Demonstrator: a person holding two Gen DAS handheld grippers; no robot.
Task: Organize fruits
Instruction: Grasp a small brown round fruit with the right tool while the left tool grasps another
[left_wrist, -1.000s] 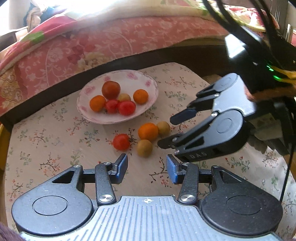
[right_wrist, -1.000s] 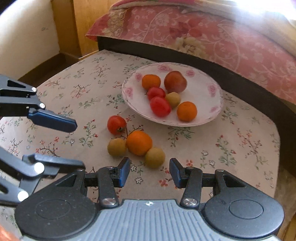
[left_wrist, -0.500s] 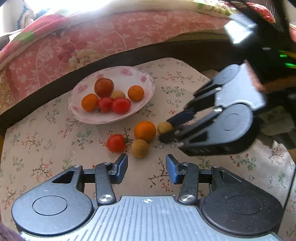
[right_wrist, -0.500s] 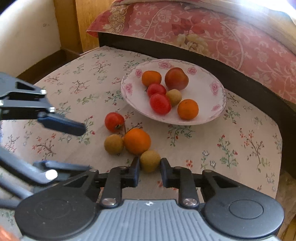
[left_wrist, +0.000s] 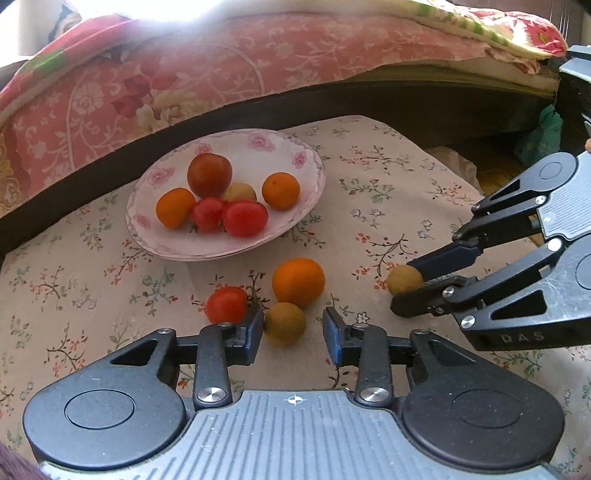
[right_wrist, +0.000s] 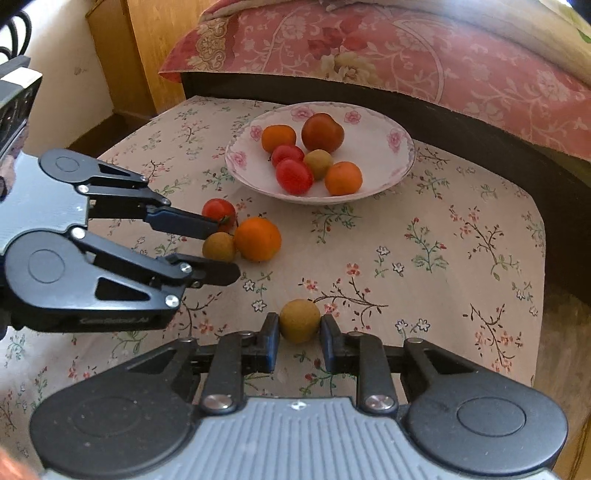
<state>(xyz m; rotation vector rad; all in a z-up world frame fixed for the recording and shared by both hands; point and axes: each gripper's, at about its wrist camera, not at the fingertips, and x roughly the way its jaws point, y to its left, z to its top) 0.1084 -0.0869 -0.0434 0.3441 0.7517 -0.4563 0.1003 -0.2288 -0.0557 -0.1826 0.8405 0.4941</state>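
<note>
Seen from the left wrist, going left to right: a flowered plate (left_wrist: 147, 221) on the floral tablecloth (left_wrist: 369, 177), holding six fruits. An orange fruit (left_wrist: 175, 207) at the left, two red tomatoes (left_wrist: 245, 218) touching side by side at the front, a dark red fruit (left_wrist: 209, 175) behind them, a small tan fruit (left_wrist: 240, 192) tucked between, and another orange fruit (left_wrist: 280, 191) at the right.

On the cloth in front of the plate, three loose fruits clustered: a red tomato (left_wrist: 226, 304) beside the left finger, a brownish round fruit (left_wrist: 284, 323), and a larger orange (left_wrist: 298, 282) just behind it.

Left gripper (left_wrist: 293, 331) spread wide, nothing pinched, the brownish fruit sitting between its fingertips with a clear gap on the right side.

Farther right, well apart from the cluster, right gripper (left_wrist: 400, 290) clamped on a small tan ball of fruit (left_wrist: 404, 279). From the right wrist, same fruit (right_wrist: 299, 320) pressed between both fingertips, right gripper (right_wrist: 298, 334) squeezing it from either side; whether lifted off the cloth or resting on it, cannot tell.

Behind the table, a pink flowered bedspread (left_wrist: 221, 66).
</note>
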